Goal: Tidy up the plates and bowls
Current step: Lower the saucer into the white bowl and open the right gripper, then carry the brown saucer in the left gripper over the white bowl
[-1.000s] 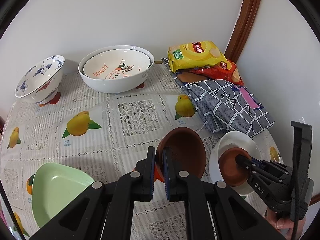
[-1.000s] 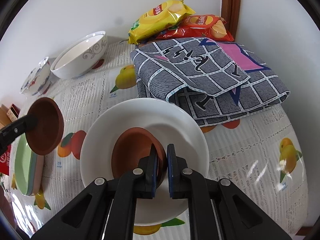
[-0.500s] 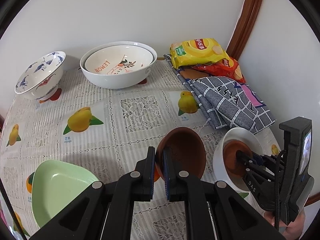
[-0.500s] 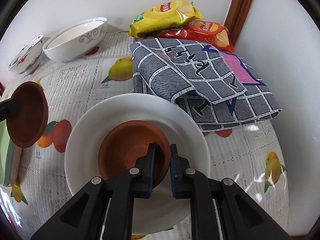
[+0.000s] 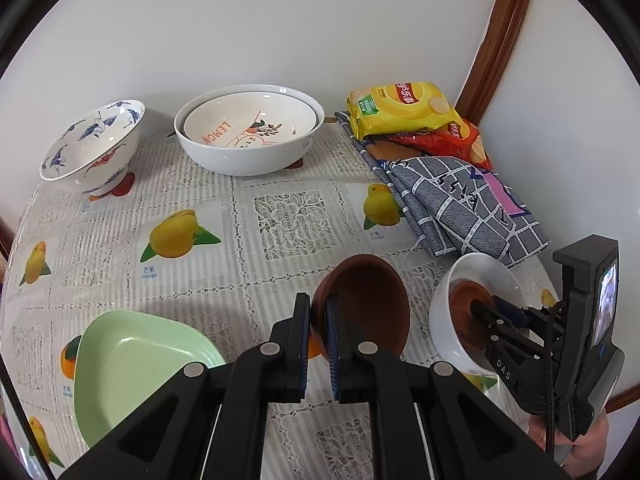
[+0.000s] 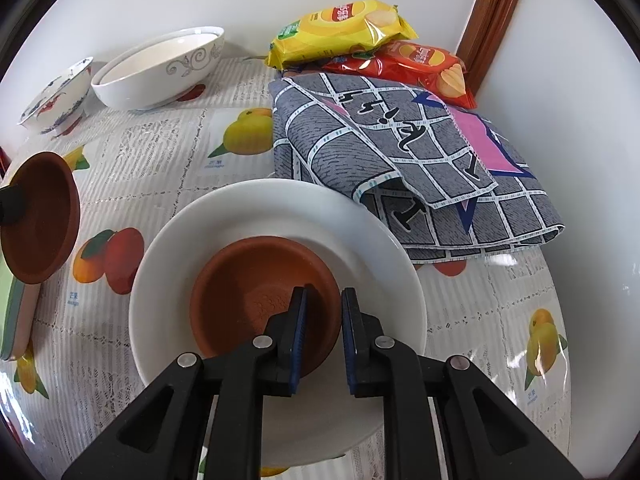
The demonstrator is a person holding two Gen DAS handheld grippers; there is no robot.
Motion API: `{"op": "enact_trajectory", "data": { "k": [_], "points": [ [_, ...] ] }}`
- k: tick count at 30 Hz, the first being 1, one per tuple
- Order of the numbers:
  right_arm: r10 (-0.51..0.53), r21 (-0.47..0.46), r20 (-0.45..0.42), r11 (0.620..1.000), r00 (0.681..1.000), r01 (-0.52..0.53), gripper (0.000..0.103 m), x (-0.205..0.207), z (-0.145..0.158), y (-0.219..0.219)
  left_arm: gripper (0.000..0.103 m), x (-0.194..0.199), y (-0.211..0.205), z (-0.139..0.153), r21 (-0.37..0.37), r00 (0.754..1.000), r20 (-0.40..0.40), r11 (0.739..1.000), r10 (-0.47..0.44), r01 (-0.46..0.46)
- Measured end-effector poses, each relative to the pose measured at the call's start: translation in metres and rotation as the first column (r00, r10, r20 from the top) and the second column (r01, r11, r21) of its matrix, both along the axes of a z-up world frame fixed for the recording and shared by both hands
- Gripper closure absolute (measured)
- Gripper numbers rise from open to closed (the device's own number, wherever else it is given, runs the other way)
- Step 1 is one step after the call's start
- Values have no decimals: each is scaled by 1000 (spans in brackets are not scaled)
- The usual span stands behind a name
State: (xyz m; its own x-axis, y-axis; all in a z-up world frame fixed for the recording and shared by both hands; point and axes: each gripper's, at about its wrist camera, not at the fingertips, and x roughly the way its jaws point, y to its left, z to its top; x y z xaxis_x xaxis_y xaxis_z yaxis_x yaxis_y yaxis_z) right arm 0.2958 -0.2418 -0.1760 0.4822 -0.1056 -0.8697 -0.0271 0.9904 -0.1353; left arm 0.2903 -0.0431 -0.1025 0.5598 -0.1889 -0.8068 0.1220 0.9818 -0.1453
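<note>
My left gripper (image 5: 318,308) is shut on the rim of a brown clay dish (image 5: 368,304) and holds it tilted above the table; that dish also shows in the right wrist view (image 6: 40,220). My right gripper (image 6: 323,300) is open, its fingers astride the near rim of a second brown dish (image 6: 256,292), which lies inside a white plate (image 6: 224,232). The white plate (image 5: 444,304) and right gripper (image 5: 480,306) also show in the left wrist view. A green plate (image 5: 132,364) lies at the near left.
At the back stand a blue-patterned bowl (image 5: 92,144) and a large white bowl with a lemon bowl nested inside (image 5: 248,132). A folded grey checked cloth (image 6: 400,152) and chip bags (image 6: 340,28) lie at the back right by the wall.
My right gripper has opened and released the brown dish, which now lies flat in the white plate. My left gripper still holds its dish, nearly still.
</note>
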Motion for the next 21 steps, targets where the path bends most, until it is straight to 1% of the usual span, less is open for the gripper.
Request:
{"op": "enact_trajectory", "data": {
  "k": [4,10,16,21],
  "points": [
    [-4,5,16,1000,1000,4,83,-7,9,-1,95,-6,-1,5,-3,1000,9,1000,-5,5],
    [0,30,91,1000,996,-3,82,-32,39,-9,95,-14,-13,12,-21,1000,22,1000,-23,23],
    [-54,85,157,996,986,41,81,-60,66,-41,95,-19,-41,17,-27,997,31,997,-70,71],
    [-100,91,178,992,979,85,79,-76,71,-69,95,-19,-67,16,-31,994,28,994,-103,103]
  ]
}}
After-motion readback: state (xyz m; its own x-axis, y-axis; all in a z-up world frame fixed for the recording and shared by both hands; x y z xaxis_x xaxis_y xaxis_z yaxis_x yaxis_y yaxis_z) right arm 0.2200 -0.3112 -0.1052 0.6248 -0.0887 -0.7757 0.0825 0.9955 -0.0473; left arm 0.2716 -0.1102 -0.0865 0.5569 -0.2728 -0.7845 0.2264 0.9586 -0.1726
